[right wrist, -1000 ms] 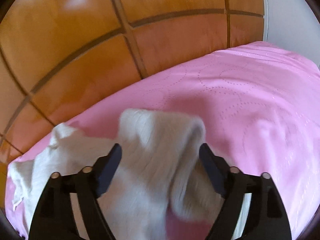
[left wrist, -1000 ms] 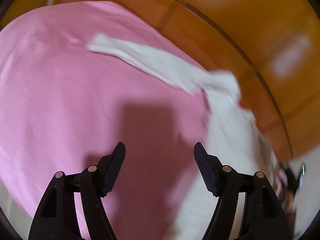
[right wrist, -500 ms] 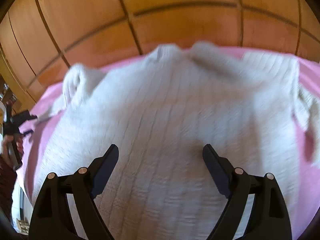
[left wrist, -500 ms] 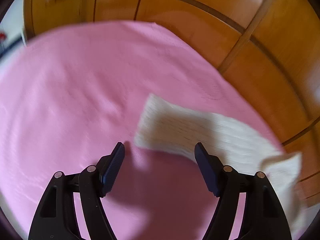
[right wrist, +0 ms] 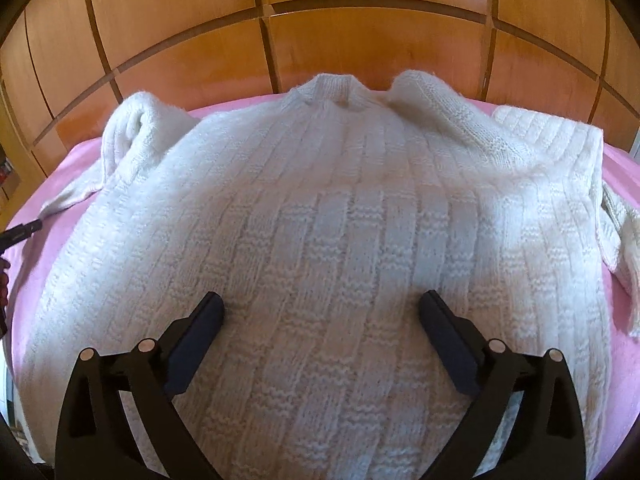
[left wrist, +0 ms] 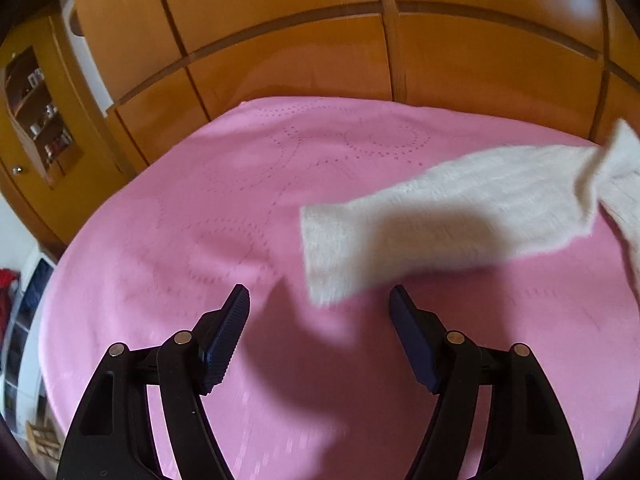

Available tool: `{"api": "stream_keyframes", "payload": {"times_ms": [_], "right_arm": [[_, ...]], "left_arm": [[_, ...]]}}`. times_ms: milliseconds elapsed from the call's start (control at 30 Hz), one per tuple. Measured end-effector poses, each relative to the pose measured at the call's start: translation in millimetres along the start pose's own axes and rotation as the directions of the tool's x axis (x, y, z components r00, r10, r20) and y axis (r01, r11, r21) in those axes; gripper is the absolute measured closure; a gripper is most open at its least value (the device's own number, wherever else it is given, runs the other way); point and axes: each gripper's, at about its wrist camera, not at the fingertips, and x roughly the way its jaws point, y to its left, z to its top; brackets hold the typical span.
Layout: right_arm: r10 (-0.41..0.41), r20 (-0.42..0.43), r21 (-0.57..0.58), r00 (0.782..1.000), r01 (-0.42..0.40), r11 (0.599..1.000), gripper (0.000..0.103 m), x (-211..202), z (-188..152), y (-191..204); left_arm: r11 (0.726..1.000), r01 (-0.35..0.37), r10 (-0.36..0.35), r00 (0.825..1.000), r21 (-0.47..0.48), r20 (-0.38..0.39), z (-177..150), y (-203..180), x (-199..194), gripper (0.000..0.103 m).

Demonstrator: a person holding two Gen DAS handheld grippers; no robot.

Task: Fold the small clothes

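While the white sweater (right wrist: 320, 220) lies flat on the pink bedspread (left wrist: 200, 220), left gripper (left wrist: 320, 304) gapes empty by the sleeve (left wrist: 420, 224); right gripper (right wrist: 320, 304) opening, holding nothing. Pinch the cuff, fold inward.

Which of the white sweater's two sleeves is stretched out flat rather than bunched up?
The sleeve in front of the left gripper on the pink bedcover lies extended; the other sleeve is crumpled beside the white knitted sweater.

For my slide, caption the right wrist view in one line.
Right tongs opening, empty, above a white knitted sweater spread flat on a pink bedspread, wooden wardrobe behind.
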Motion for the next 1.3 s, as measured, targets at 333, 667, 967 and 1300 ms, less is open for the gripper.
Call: {"api": "stream_keyframes", "payload": {"times_ms": [333, 667, 967, 1300], "right_arm": [[-0.03, 0.0, -0.013, 1.0, 0.03, 0.999, 0.002, 4.2, 0.3, 3.2], [-0.013, 0.013, -0.003, 1.0, 0.013, 1.0, 0.002, 3.4, 0.5, -0.2], [-0.004, 0.02, -0.004, 1.0, 0.004, 1.0, 0.002, 2.2, -0.2, -4.0], [-0.029, 0.005, -0.023, 1.0, 0.029, 0.999, 0.002, 2.1, 0.9, -2.8]], "left_arm": [[0.99, 0.137, -0.137, 0.991, 0.015, -0.001, 30.0, -1.5, -5.1, 0.098], [0.794, 0.39, -0.338, 0.921, -0.466, 0.195, 55.9, 145.5, -135.1, 0.098], [0.771, 0.112, -0.196, 0.978, -0.627, -0.066, 84.1, 163.7, -52.3, 0.098], [0.719, -0.009, -0.192, 0.958, -0.695, -0.212, 15.4, 148.6, 3.3, 0.048]]}}
